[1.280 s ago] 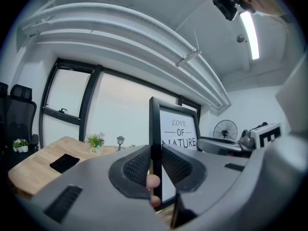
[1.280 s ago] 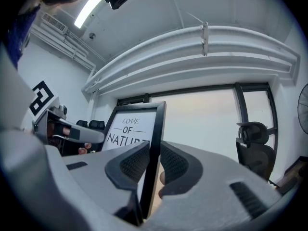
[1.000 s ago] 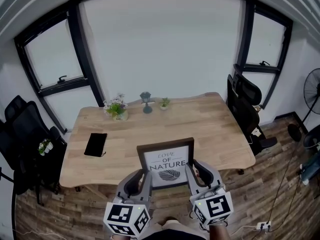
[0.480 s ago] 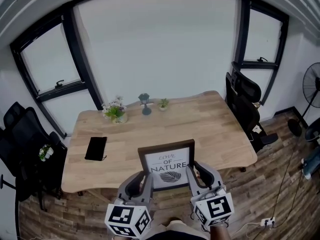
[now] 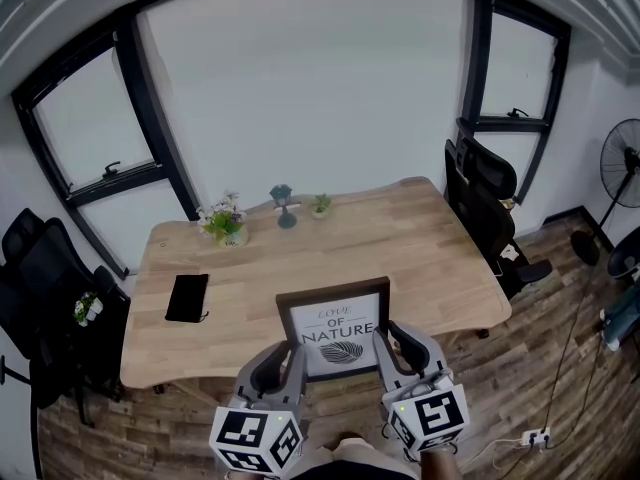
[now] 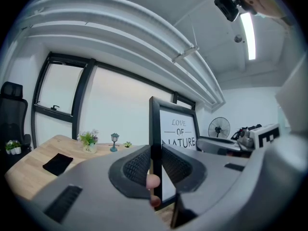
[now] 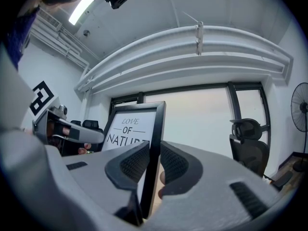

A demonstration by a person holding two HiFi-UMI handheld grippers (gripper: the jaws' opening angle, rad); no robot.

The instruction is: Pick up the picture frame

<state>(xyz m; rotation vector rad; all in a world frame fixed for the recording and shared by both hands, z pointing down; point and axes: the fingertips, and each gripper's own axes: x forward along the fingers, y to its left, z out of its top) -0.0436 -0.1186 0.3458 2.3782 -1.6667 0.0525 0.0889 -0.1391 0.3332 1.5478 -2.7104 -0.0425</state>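
Observation:
A black picture frame (image 5: 335, 326) with a white print reading "LOVE OF NATURE" is held upright over the near edge of the wooden table (image 5: 420, 258). My left gripper (image 5: 290, 353) is shut on the frame's left side bar, and my right gripper (image 5: 385, 338) is shut on its right side bar. In the left gripper view the dark bar of the frame (image 6: 154, 129) runs straight between the ribbed pads of the left gripper (image 6: 155, 165). In the right gripper view the frame (image 7: 130, 126) stands the same way in the right gripper (image 7: 153, 165).
On the table lie a flat black pouch (image 5: 187, 297) at the left and, along the far edge, a flower pot (image 5: 224, 225), a small lantern figure (image 5: 284, 206) and a tiny plant (image 5: 320, 206). Black office chairs (image 5: 480, 198) stand at the right and left (image 5: 45, 288). A fan (image 5: 625, 163) is far right.
Both grippers and the frame have kept their place. Only the head view has drifted a little, so the table and windows sit slightly differently.

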